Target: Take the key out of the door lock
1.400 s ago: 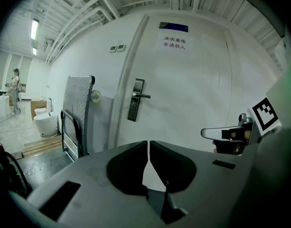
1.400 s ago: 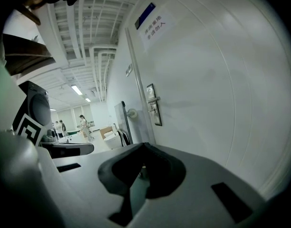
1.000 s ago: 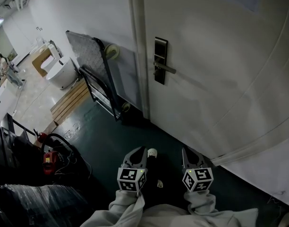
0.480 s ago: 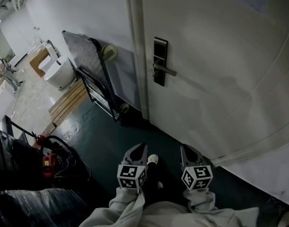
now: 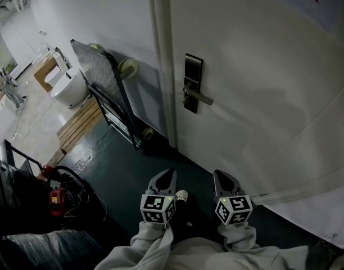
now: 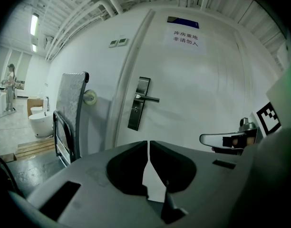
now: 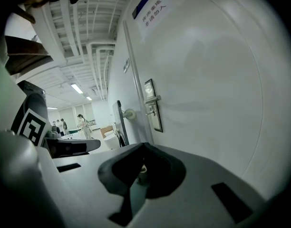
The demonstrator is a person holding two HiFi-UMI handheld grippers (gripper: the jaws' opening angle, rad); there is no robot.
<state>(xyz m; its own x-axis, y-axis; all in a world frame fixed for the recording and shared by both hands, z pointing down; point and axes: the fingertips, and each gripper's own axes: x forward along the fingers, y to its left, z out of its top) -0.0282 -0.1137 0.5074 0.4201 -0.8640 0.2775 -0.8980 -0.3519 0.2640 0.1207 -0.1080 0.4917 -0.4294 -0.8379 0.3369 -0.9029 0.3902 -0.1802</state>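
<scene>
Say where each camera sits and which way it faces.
Head view: on the person's head, looking steeply down at the door lock, left gripper, right gripper, sleeves.
Left gripper view: on the left gripper, facing along its shut jaws toward the door lock.
Right gripper view: on the right gripper, along its shut jaws, likewise.
Shared: the door lock.

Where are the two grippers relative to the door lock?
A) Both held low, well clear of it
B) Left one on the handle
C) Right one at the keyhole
A: in the head view the left gripper and right gripper sit far below the lock, touching nothing.
</scene>
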